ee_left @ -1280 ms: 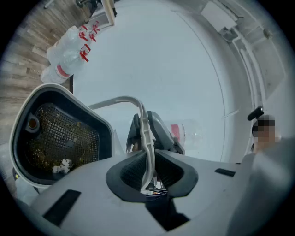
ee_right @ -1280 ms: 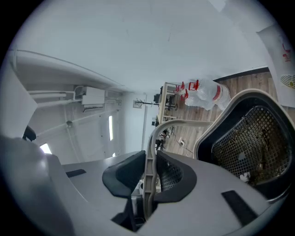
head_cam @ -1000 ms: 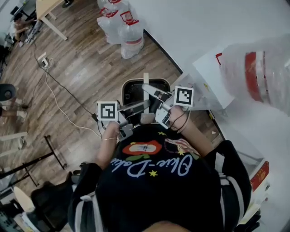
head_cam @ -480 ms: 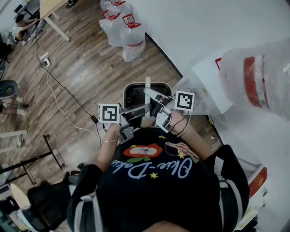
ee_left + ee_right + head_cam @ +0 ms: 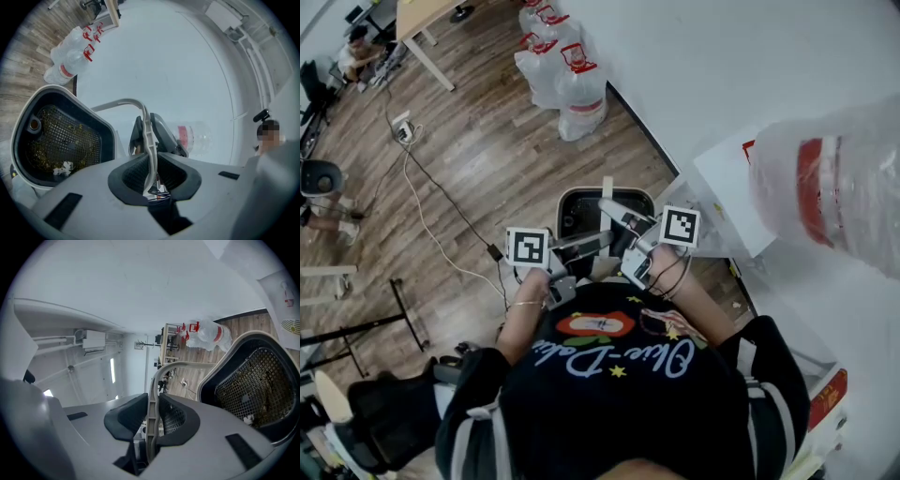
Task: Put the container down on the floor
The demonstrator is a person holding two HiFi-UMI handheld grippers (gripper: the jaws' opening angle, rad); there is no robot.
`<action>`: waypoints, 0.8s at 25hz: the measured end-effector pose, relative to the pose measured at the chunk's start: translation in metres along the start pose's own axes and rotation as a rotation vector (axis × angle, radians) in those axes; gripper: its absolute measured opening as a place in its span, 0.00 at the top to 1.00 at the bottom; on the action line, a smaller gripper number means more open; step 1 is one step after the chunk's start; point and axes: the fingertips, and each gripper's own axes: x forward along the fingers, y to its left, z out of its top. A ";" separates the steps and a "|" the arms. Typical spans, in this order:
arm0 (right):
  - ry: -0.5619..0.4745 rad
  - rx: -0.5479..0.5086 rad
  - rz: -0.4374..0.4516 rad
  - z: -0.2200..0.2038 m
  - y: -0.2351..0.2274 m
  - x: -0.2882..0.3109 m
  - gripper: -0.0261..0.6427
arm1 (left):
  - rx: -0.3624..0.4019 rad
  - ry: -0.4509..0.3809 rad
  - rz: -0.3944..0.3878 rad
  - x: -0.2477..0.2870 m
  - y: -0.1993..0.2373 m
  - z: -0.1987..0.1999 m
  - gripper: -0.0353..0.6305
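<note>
1 wooden floor (image 5: 478,141). 1 container (image 5: 579,208), white-rimmed with black mesh inside, hanging over the floor just ahead of the person, beside the right wall. Bagged jugs (image 5: 567,75), far. Left gripper (image 5: 151,168) and right gripper (image 5: 152,420): both clamped narrow on the container's thin handle (image 5: 146,133).

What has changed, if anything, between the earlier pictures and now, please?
Very little. The left gripper, right gripper and container sit slightly lower in the head view, but the floor shifted too, so this may be only camera motion. Both grippers stay shut on the handle.
</note>
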 end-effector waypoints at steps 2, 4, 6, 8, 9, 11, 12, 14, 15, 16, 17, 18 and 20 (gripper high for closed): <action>0.007 0.002 0.001 0.000 0.001 0.000 0.86 | 0.015 -0.003 0.010 0.000 0.000 0.000 0.87; 0.016 0.000 0.000 0.000 0.000 -0.001 0.86 | 0.033 -0.011 0.020 0.000 0.002 0.001 0.87; 0.030 -0.008 -0.001 0.000 0.000 0.000 0.86 | 0.029 -0.028 0.023 0.001 0.003 0.001 0.87; 0.044 -0.016 0.000 -0.001 0.001 0.000 0.86 | 0.028 -0.042 0.018 0.001 0.001 0.001 0.87; 0.049 -0.016 0.003 -0.001 0.002 0.000 0.86 | 0.033 -0.048 0.014 0.002 -0.001 0.001 0.87; 0.057 -0.012 0.009 -0.001 0.003 0.000 0.86 | 0.039 -0.055 0.010 0.003 -0.002 0.001 0.87; 0.059 -0.011 0.010 -0.001 0.002 0.000 0.86 | 0.039 -0.056 0.010 0.004 -0.002 0.000 0.87; 0.058 -0.012 0.008 -0.001 0.001 -0.001 0.86 | 0.033 -0.053 0.012 0.006 -0.001 -0.001 0.87; 0.055 -0.012 0.005 -0.001 0.000 -0.001 0.86 | 0.030 -0.050 0.010 0.005 -0.001 -0.001 0.87; 0.050 -0.011 0.001 -0.001 0.000 -0.001 0.86 | 0.029 -0.046 0.007 0.005 0.000 -0.001 0.87; 0.043 -0.011 -0.005 0.000 -0.001 -0.001 0.86 | 0.029 -0.040 0.005 0.004 0.000 0.000 0.87; 0.035 -0.010 -0.011 0.000 -0.001 0.000 0.86 | 0.029 -0.034 0.004 0.003 0.002 0.001 0.87; 0.018 -0.004 -0.014 0.001 -0.002 0.002 0.86 | 0.034 -0.019 -0.015 0.002 0.001 0.004 0.87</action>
